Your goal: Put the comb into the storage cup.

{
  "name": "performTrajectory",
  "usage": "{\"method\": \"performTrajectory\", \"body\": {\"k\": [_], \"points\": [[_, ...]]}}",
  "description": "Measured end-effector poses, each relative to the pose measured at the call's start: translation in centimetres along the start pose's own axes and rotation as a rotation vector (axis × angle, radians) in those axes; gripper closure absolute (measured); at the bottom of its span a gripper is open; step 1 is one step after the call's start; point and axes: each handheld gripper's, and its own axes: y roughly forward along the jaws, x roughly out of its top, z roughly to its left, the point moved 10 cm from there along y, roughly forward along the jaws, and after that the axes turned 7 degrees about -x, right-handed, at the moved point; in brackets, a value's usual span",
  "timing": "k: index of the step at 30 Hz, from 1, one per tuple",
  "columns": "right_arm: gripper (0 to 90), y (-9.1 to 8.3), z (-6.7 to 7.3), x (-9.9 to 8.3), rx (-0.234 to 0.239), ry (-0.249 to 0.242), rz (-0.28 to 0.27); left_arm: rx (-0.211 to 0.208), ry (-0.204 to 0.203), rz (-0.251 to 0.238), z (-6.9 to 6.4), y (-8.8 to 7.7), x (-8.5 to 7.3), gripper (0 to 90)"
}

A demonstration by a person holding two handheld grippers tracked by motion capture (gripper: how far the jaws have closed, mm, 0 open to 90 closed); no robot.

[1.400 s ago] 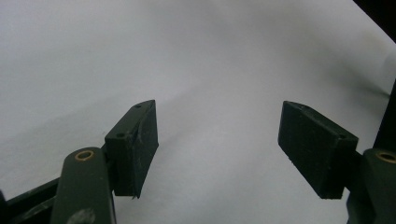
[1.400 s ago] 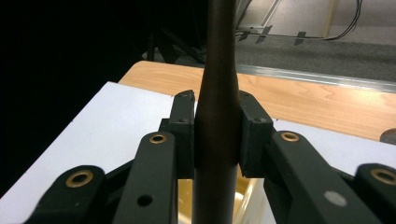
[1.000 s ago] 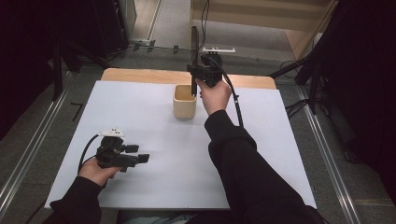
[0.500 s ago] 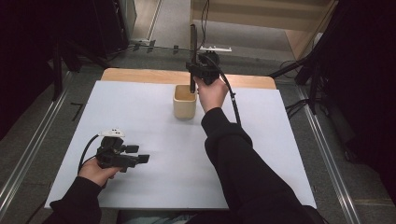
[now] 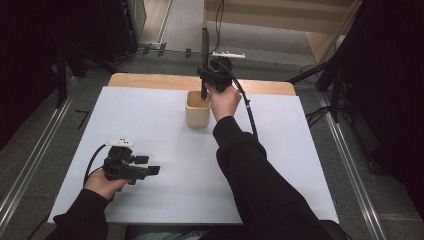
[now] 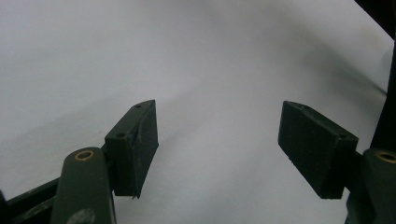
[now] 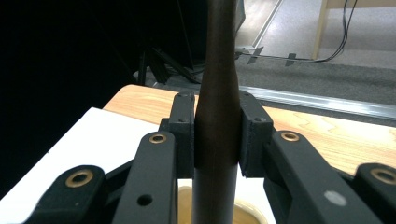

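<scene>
The right gripper (image 5: pixel 204 90) pinches a dark, slim wooden stick (image 7: pixel 217 93) upright, its lower end inside the beige cup (image 5: pixel 197 111) near the surface's far edge; release remains. The left gripper (image 5: pixel 152 170) idles, jaws spread.

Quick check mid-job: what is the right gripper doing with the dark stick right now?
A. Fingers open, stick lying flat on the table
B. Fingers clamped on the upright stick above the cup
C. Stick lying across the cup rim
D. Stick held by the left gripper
B: the right gripper clamps the upright dark stick, its lower end at the beige cup.
</scene>
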Motion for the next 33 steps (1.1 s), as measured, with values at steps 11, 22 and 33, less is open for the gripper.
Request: {"method": "performTrajectory", "body": {"k": [11, 22, 33], "points": [[69.6, 0.5, 0.3, -0.9, 0.013, -0.015, -0.001, -0.001, 0.003, 0.005, 0.1, -0.1, -0.2, 29.5], [69.6, 0.7, 0.2, -1.5, 0.01, -0.03, 0.007, 0.005, 0.004, 0.011, 0.1, 0.0, -0.2, 29.5], [69.5, 0.9, 0.0, -2.6, 0.004, -0.041, 0.007, 0.003, 0.004, 0.012, 0.1, 0.0, -0.3, 29.5]]}}
